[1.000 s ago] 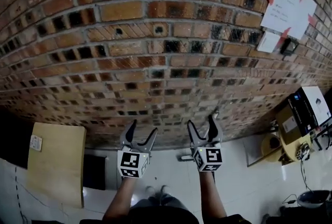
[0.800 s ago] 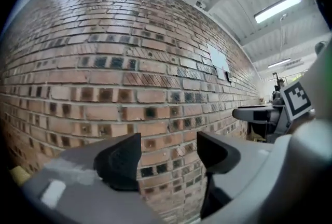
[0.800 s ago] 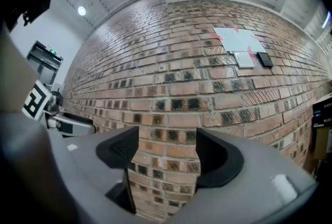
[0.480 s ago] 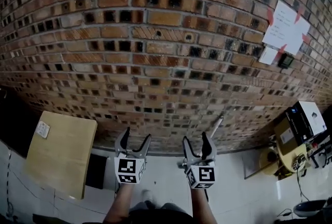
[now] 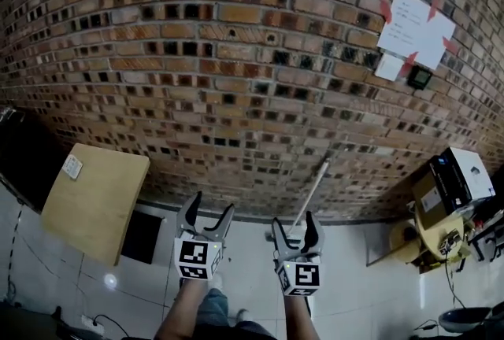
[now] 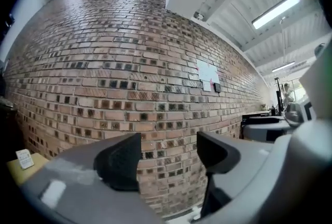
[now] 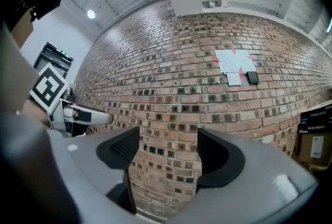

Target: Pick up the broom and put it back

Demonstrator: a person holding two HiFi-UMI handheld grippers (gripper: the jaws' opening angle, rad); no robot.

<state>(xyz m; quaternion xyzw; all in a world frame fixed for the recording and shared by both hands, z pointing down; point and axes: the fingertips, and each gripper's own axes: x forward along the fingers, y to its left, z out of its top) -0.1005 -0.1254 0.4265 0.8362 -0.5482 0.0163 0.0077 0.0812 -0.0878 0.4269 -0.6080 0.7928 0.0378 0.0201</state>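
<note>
Your right gripper (image 5: 294, 222) had its jaws spreading wider, with nothing between them except the view of brickwork. The left gripper (image 5: 211, 205) held its jaws spread and empty too. Both pointed level at the brick wall (image 5: 236, 55).

Since a second earlier you had drawn back from that wall. More of the white tiled floor (image 5: 244, 283) showed under your arms, and the broom (image 5: 315, 187) had come further into sight. Its pale handle leaned against the bricks just beyond the right gripper, gripped by neither pair of jaws. The broom's head was hidden behind the gripper. To my eye that meant the broom was already back in its place and you were stepping away, though I couldn't be sure.

A wooden counter (image 5: 94, 205) stood at the left. Taped papers (image 5: 413, 27) hung high on the wall, and boxes (image 5: 457, 181) sat at the right.
</note>
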